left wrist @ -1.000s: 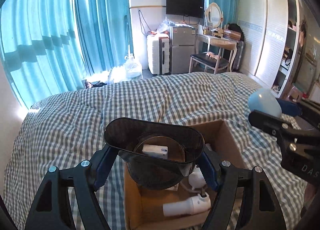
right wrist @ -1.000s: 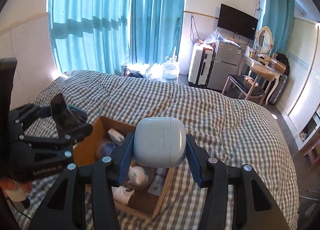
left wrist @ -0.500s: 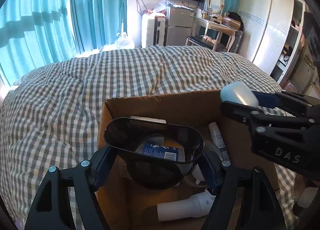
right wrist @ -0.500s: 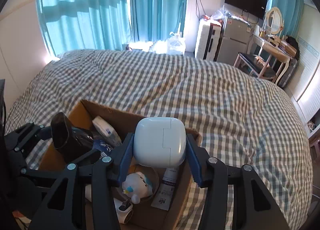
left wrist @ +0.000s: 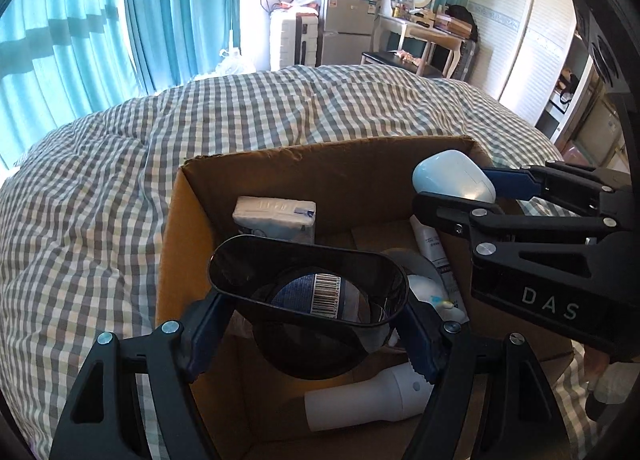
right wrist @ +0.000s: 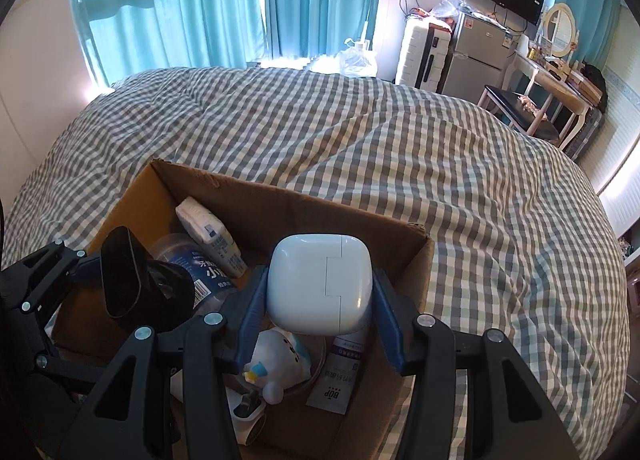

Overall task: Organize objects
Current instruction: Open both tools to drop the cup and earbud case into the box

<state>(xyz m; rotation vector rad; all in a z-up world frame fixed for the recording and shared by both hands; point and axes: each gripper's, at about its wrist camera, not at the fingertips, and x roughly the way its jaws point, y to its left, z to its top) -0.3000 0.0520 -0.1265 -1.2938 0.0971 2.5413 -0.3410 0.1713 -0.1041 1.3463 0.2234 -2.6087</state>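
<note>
A cardboard box (left wrist: 192, 228) sits on the bed's grey-and-white checked cover (right wrist: 400, 148), and both grippers hang over its open top, pointing down into it.

The left gripper (left wrist: 308, 324) has its blue pads pressed against the two sides of a dark, smoky nozzle (left wrist: 308, 280) with a wide oval mouth; the jaws stand fairly wide, clamped on it. In the right wrist view this nozzle (right wrist: 124, 280) shows at about nine o'clock, over the box's left half.

The right gripper (right wrist: 320, 300) holds a rounded white case (right wrist: 320, 284) with a seam down its face, jaws narrower and tight on both flanks. From the left wrist view the case (left wrist: 452, 176) hangs at about two o'clock, above the box's far right corner.

Inside the box, a white tissue pack (left wrist: 276, 216) leans against the far wall at twelve o'clock. A plastic water bottle (right wrist: 200, 264) with a blue label lies under the nozzle. A white tube (right wrist: 340, 372) with printed text lies along the right wall, at about five o'clock from the case. A small white figurine (right wrist: 280, 364) with a blue-and-yellow detail sits just beneath the case, and a white cylindrical device (left wrist: 368, 396) lies near the box's near edge at six o'clock.

Beyond the bed, turquoise curtains (right wrist: 180, 0) fill the window at eleven o'clock.
</note>
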